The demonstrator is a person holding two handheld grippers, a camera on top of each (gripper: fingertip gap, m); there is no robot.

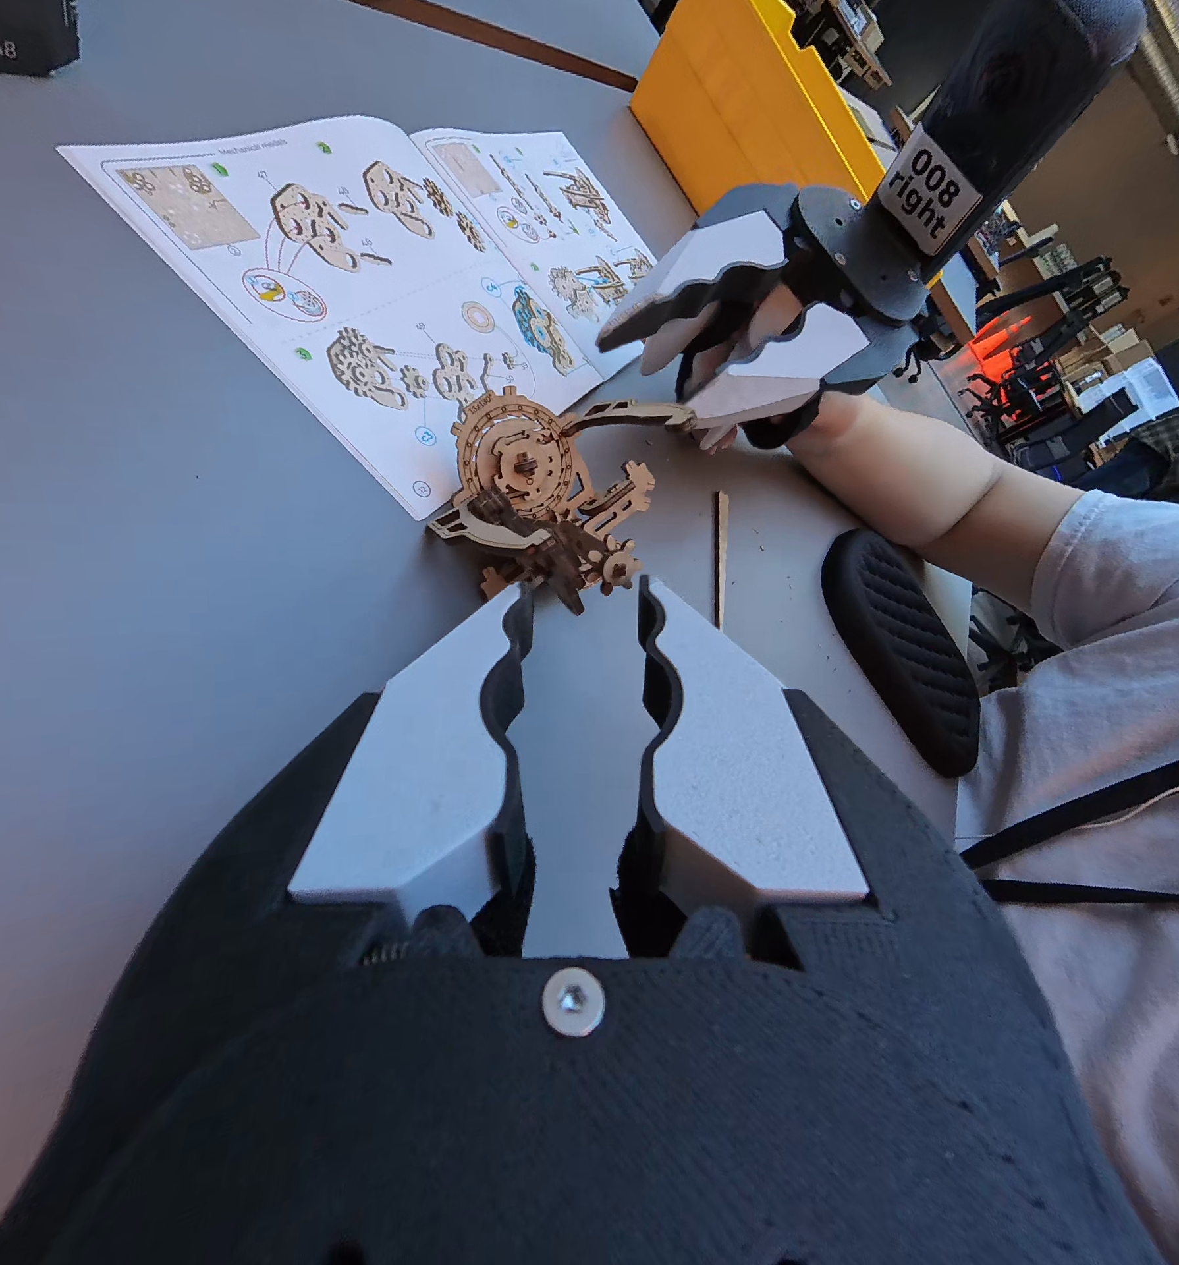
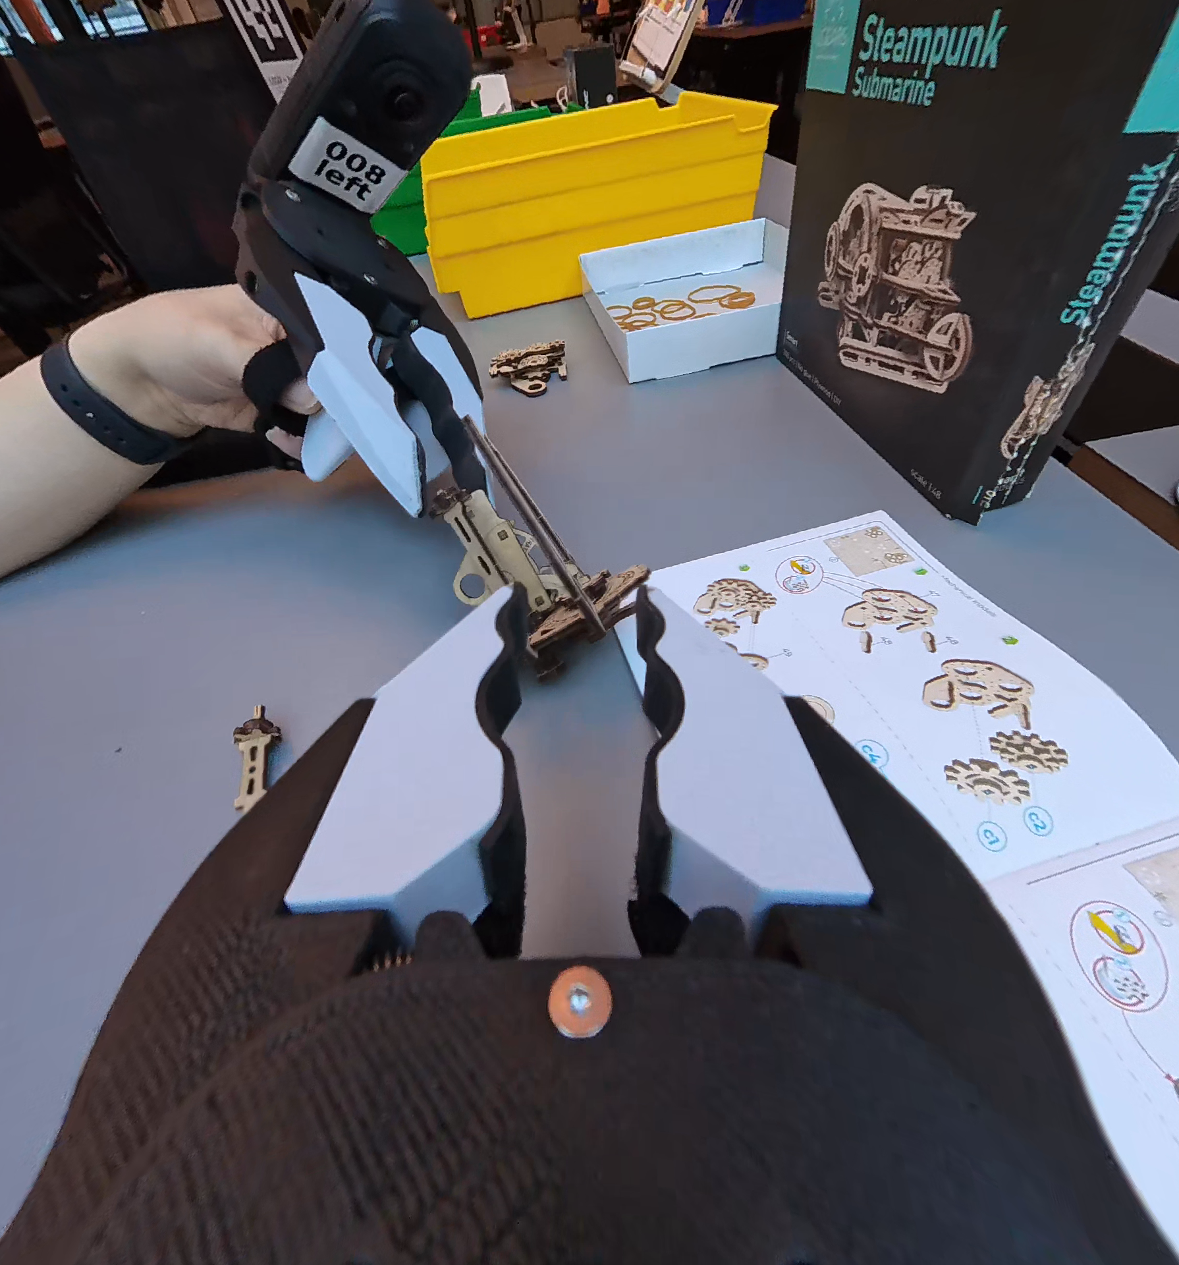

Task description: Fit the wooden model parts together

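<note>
Loose part: a small flat wooden piece lies by itself on the grey desk, near left and well apart from the rest.
Left gripper: the left gripper is part-closed, and its tips appear to pinch the near end of the model, propping it at a tilt.
Model: the wooden model, a ringed disc with small gears at its near end, is at the middle of the desk; its far foot touches the booklet's edge.
Stick: a thin stick lies flat just beside the model.
Curved arm: a curved wooden arm reaches out from the disc's rim.
Right gripper: the right gripper is spread and holds nothing. One fingertip touches the free end of the curved arm.
Booklet: the open instruction booklet lies flat on the right, with the upright kit box beyond it.
Far side: a yellow bin and a white tray of rubber bands.
Step in hand: probably seating or swinging the curved arm on the disc while the other end is steadied.
Doing it well: keep the left hold firm and still. Push with the right tip along the arm's flat plane and stop once the joint seats.
Risk: the thin wood may snap if forced sideways, and the tilted model may slip from the pinch.
</note>
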